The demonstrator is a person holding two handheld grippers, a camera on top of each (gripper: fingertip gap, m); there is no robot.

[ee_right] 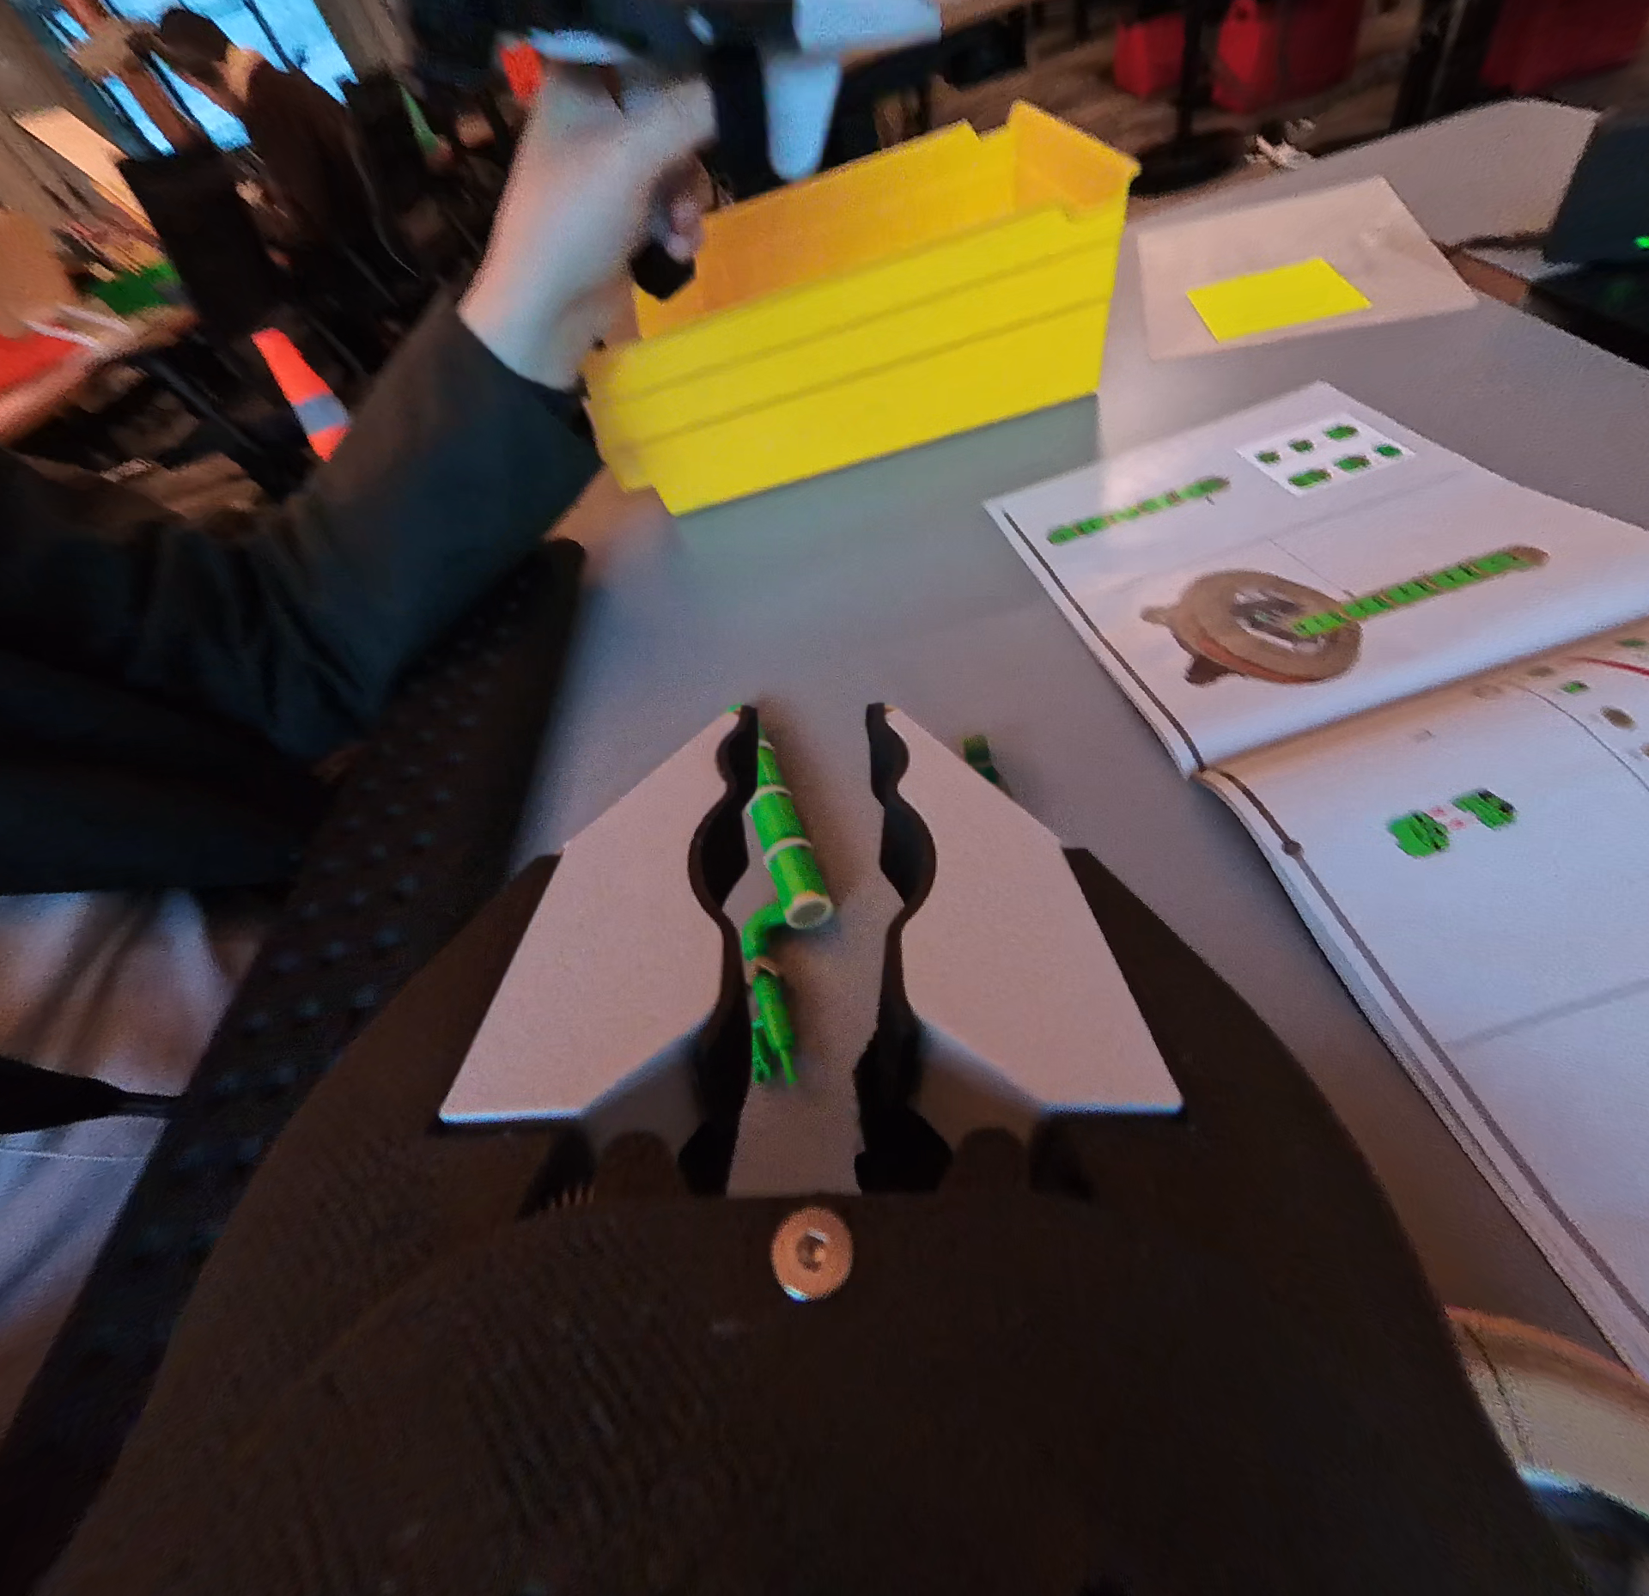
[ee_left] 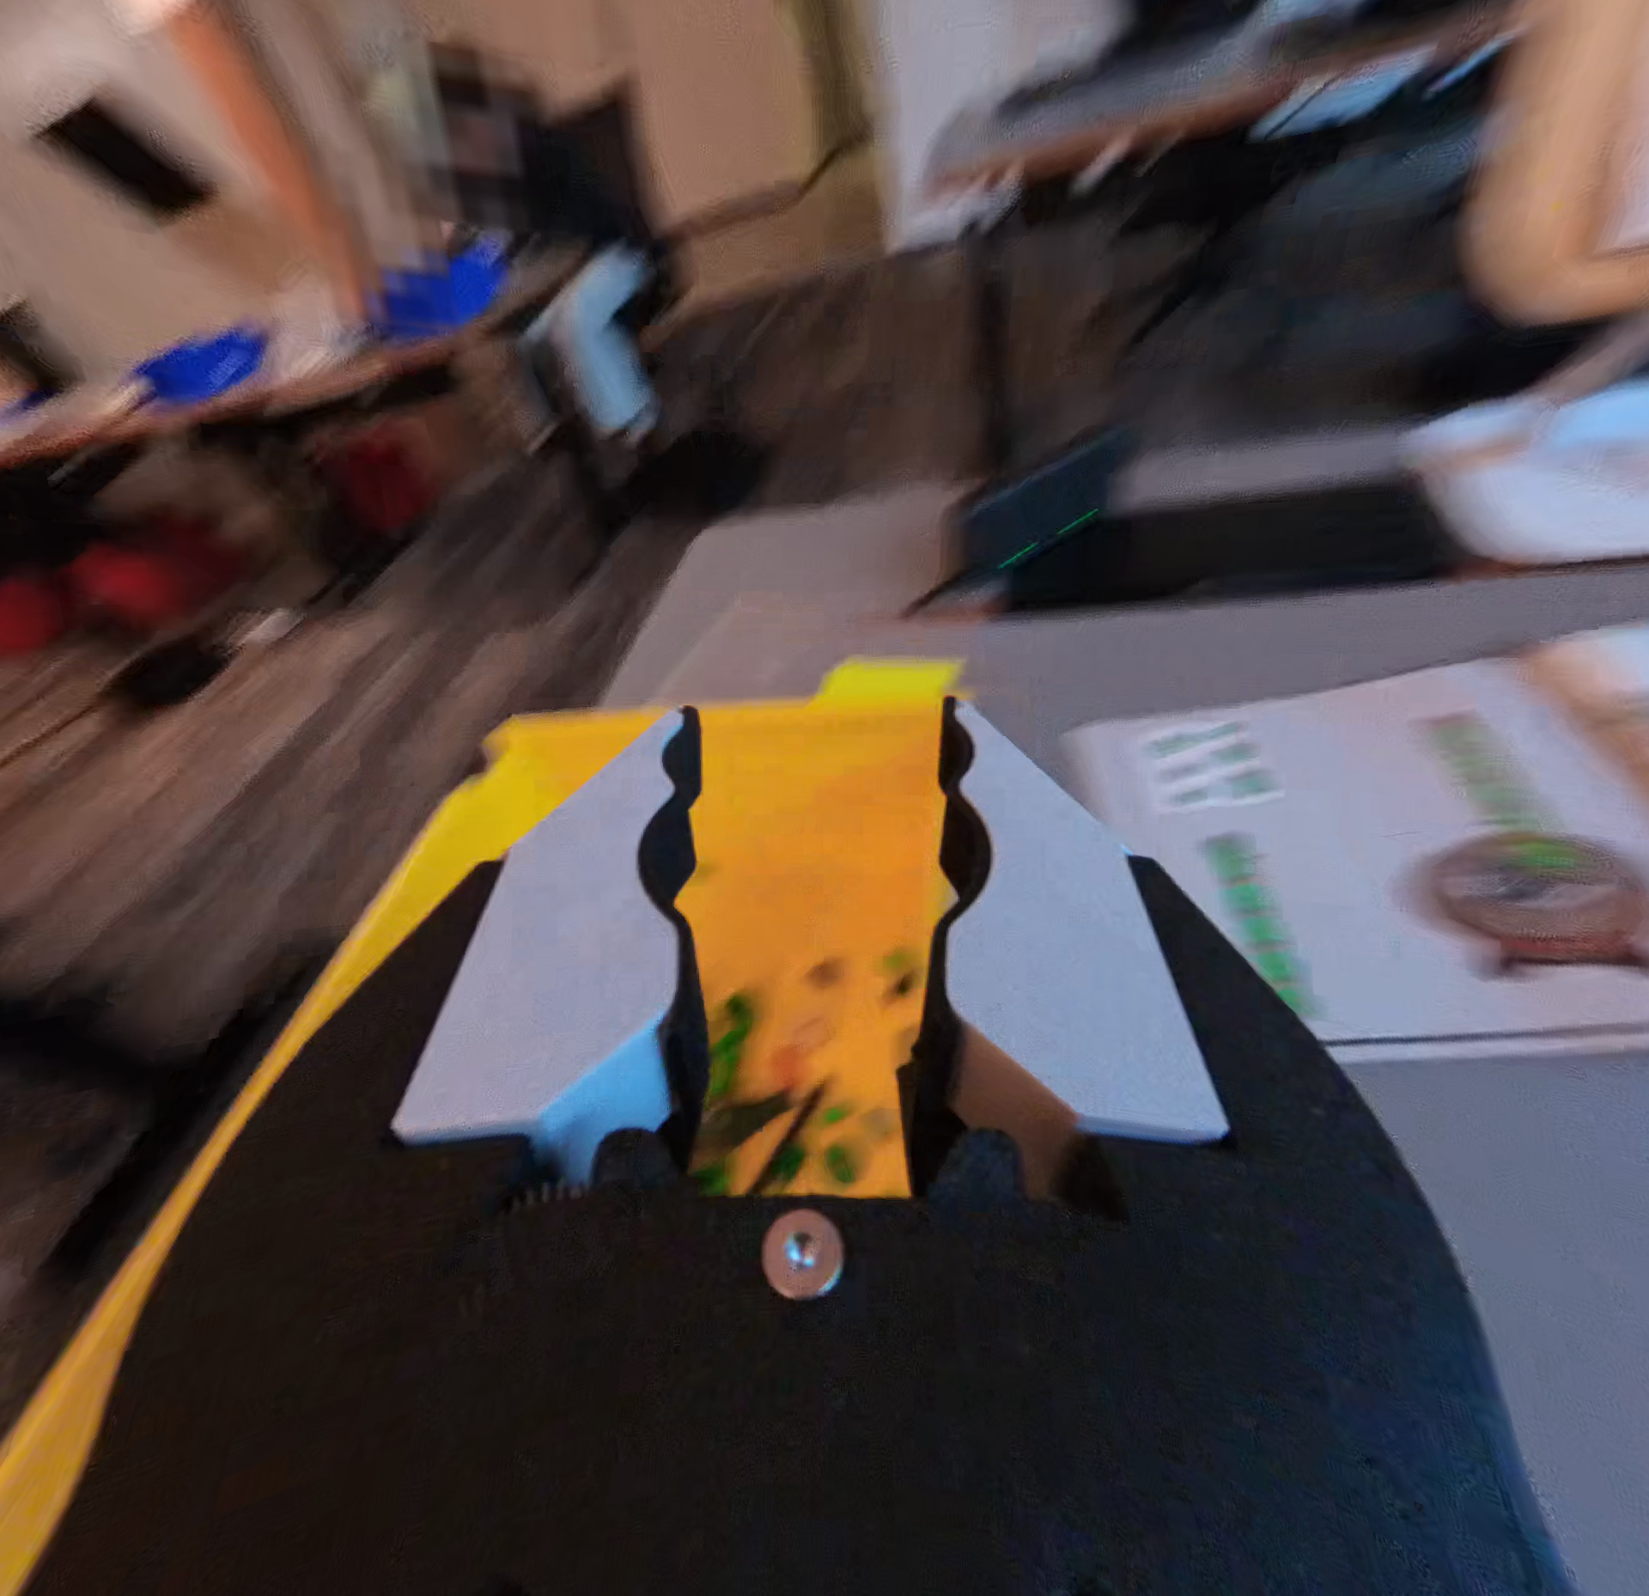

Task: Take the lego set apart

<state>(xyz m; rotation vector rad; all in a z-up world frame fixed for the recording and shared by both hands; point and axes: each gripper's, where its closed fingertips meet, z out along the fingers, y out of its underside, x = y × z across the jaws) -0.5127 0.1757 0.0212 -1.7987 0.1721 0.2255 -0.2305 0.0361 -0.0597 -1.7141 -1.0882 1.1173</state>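
The right gripper (ee_right: 807,723) hangs spread and empty over the green lego stalk (ee_right: 785,848) lying on the counter (ee_right: 803,589) — a crooked pinch could skid it away. The left gripper (ee_left: 816,714), also spread and empty, hovers over the yellow bin (ee_left: 803,839) of blurred pieces. The open booklet (ee_right: 1338,661) shows diagrams — no print is legible.
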